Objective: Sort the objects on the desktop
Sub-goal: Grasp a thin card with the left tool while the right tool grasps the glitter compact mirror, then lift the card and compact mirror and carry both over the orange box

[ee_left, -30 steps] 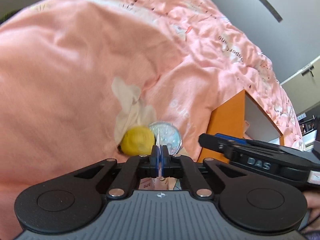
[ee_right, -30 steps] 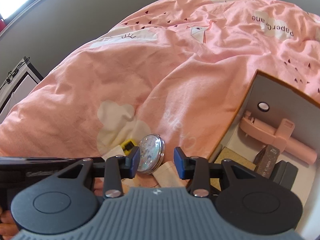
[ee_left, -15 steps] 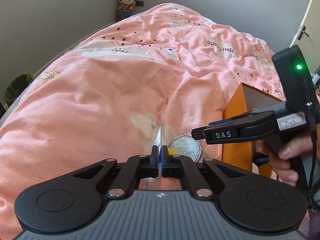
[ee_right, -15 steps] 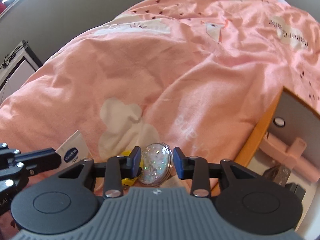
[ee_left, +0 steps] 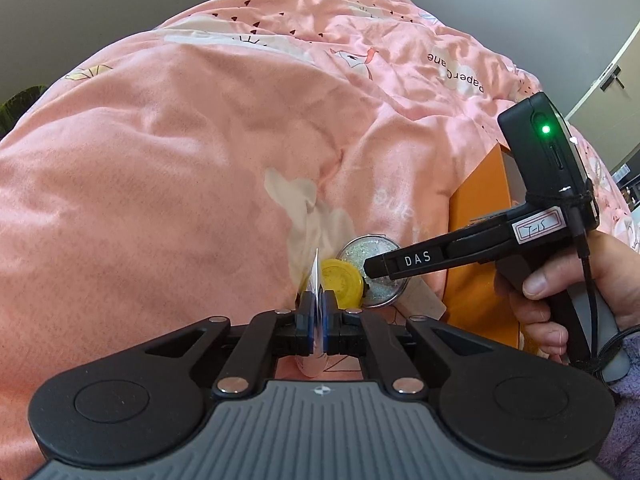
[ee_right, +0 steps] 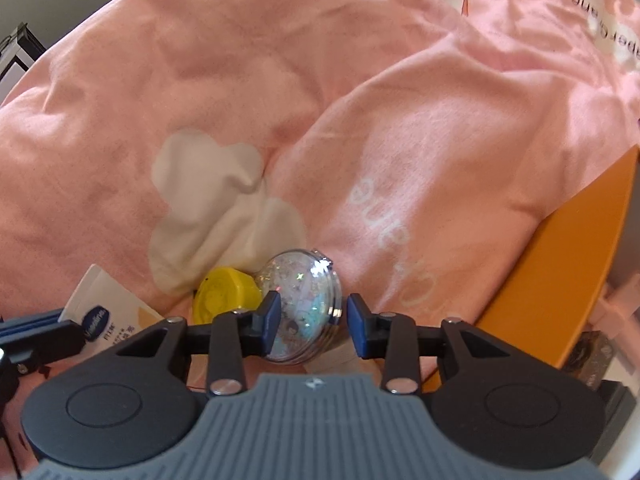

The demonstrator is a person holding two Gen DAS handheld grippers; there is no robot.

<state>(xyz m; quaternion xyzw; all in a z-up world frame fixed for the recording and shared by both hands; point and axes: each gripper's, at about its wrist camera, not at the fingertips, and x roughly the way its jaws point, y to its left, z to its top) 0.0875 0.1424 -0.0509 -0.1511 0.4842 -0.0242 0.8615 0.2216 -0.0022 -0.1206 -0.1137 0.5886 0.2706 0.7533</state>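
Observation:
My left gripper (ee_left: pixel 318 312) is shut on a thin white sachet (ee_left: pixel 317 280), seen edge-on; the right wrist view shows its Vaseline label (ee_right: pixel 108 312). My right gripper (ee_right: pixel 313 320) is open, its fingers on either side of a round glittery compact (ee_right: pixel 300 304) lying on the pink duvet; the left finger looks close to or touching it, the right is apart. The compact (ee_left: pixel 370 264) also shows in the left wrist view, partly behind the right gripper (ee_left: pixel 372 270). A yellow round cap (ee_right: pixel 220 296) lies just left of the compact.
An orange box (ee_right: pixel 568 280) with a white inside stands at the right, holding a glittery item (ee_right: pixel 592 354). The pink duvet (ee_right: pixel 280 100) rises behind the objects. A small beige packet (ee_left: pixel 420 300) lies under the compact.
My right gripper has moved forward and down, so the compact now sits between its open fingers. My left gripper still holds the sachet and has shifted slightly.

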